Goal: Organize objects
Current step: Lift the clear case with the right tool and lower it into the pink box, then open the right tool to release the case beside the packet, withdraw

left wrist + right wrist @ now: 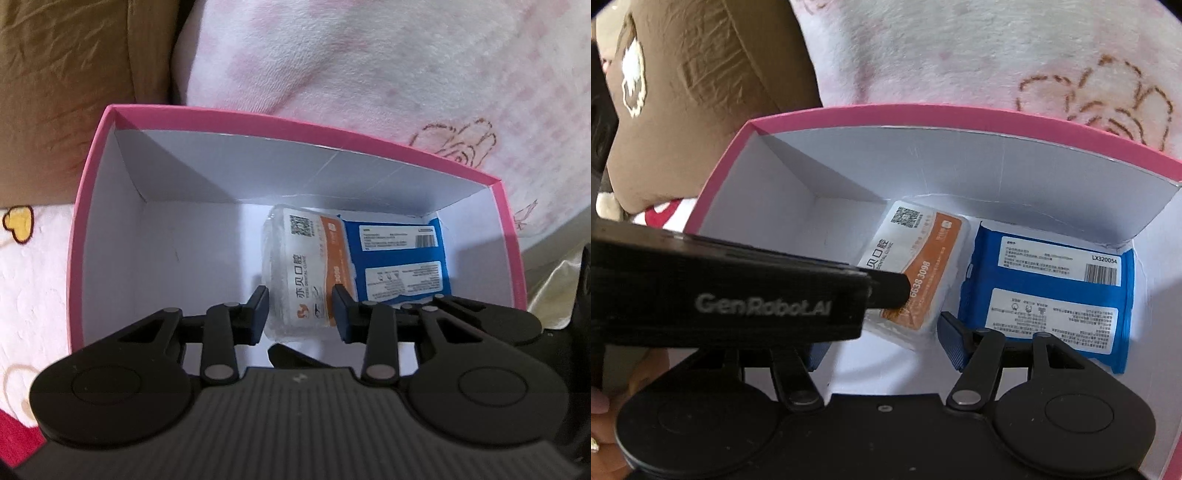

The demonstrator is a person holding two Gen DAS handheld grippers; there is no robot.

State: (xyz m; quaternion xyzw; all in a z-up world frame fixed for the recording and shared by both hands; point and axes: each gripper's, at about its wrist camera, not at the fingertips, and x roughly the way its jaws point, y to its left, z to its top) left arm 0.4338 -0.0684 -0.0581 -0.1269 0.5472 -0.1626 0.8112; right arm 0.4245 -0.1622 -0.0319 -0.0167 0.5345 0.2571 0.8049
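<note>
A pink box (78, 206) with a white inside stands open on a bed. Two packs are in it, at its far right. One is a white-and-orange tissue pack (299, 266), and my left gripper (300, 314) is shut on its near end, one pad on each long side. A blue wipes pack (399, 266) lies flat beside it. In the right wrist view the pink box (923, 114) holds the tissue pack (923, 258) slightly tilted under a left finger (890, 291). My right gripper (883, 347) is open, holding nothing, just left of the blue pack (1045, 295).
The box rests on a pink-and-white fleece blanket (369, 74). A brown plush cushion (701, 110) lies past its far left corner. A person's hand (598, 406) shows at the lower left edge. The left half of the box floor (166, 258) is bare.
</note>
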